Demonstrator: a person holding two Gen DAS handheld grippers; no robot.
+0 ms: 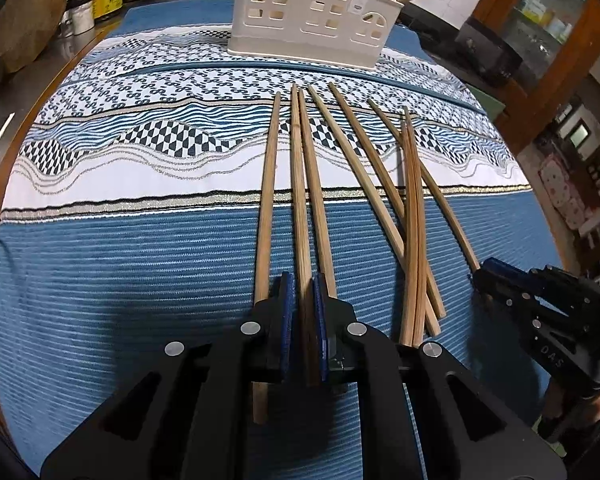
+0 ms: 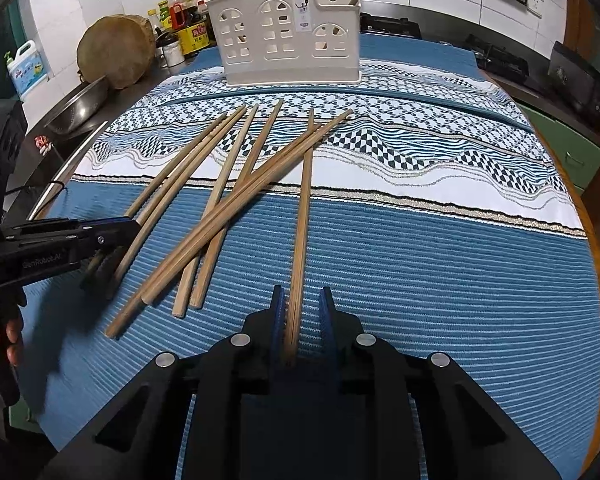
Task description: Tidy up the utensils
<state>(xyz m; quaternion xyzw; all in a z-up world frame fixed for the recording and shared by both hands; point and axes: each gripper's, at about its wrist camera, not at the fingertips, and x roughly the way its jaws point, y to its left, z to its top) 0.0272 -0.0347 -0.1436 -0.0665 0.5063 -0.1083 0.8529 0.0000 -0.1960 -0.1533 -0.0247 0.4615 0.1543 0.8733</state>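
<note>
Bare cloth (image 2: 440,280) right of chopsticks (image 2: 220,200)

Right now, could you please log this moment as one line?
left fingers: shut on first chopstick | right fingers: open around second chopstick | holder: upright on cloth

Patterned cloth (image 2: 440,264), wooden block (image 2: 114,50), bottles (image 2: 180,20)

Your right gripper (image 2: 302,304) has its blue-padded jaws either side of a single light wooden chopstick (image 2: 303,216), which sits against the left pad with a gap to the right pad. To your left, the scattered pile of wooden chopsticks (image 2: 216,204) lies crossed on the blue, white-patterned woven cloth (image 2: 440,264), with your left gripper (image 2: 130,226) at its edge. Behind stands the cream plastic utensil holder with arched window cut-outs (image 2: 290,34).
</note>
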